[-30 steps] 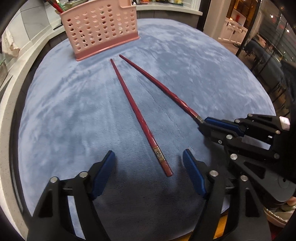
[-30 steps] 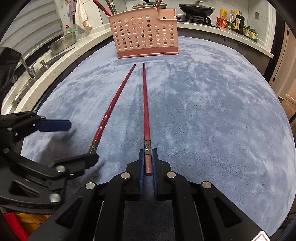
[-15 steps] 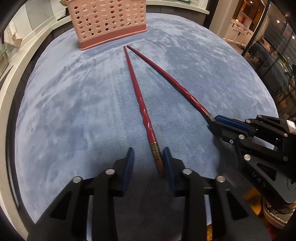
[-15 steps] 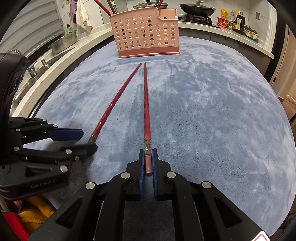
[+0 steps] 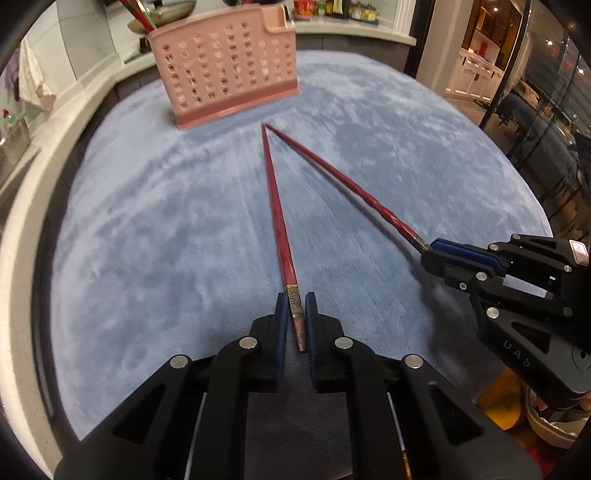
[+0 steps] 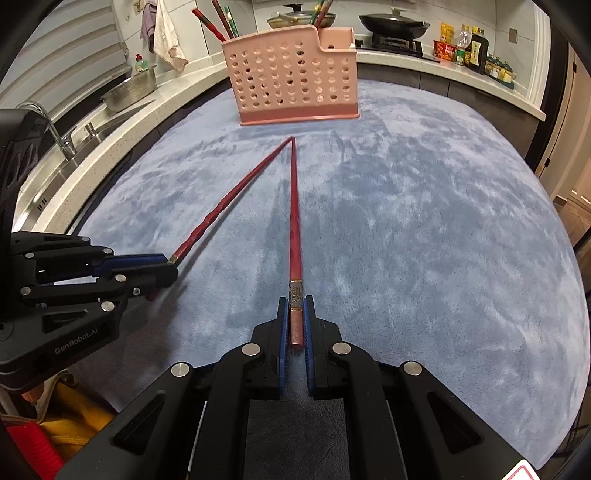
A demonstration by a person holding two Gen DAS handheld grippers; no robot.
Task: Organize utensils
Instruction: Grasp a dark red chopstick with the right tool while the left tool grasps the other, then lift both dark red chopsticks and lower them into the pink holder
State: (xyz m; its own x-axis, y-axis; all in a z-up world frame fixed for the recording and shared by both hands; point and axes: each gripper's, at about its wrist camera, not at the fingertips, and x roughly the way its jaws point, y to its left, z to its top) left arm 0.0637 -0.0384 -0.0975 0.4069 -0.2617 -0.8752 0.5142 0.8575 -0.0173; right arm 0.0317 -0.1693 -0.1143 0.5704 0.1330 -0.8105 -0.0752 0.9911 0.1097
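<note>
Two long red chopsticks lie on a blue-grey plush mat (image 5: pixel 147 221), their far tips meeting in front of a pink perforated utensil holder (image 5: pixel 229 70). My left gripper (image 5: pixel 295 306) is shut on the thick end of one chopstick (image 5: pixel 275 206). My right gripper (image 6: pixel 295 306) is shut on the thick end of the other chopstick (image 6: pixel 294 206). In the left wrist view the right gripper (image 5: pixel 428 251) holds its chopstick (image 5: pixel 351 188) at right. In the right wrist view the left gripper (image 6: pixel 166 262) holds its chopstick (image 6: pixel 229 199) at left. The holder (image 6: pixel 291 81) has several utensils standing in it.
A counter with a sink and faucet (image 6: pixel 55 133) and a metal bowl (image 6: pixel 129 88) runs along the left. A stove with a pan (image 6: pixel 391 26) and bottles (image 6: pixel 476 51) stand behind the holder. The mat's edge drops off at right.
My left gripper moved forward over the near chopstick's end and shut on it. Both chopsticks swung so that their far tips now meet. My right gripper stayed shut on its chopstick.
</note>
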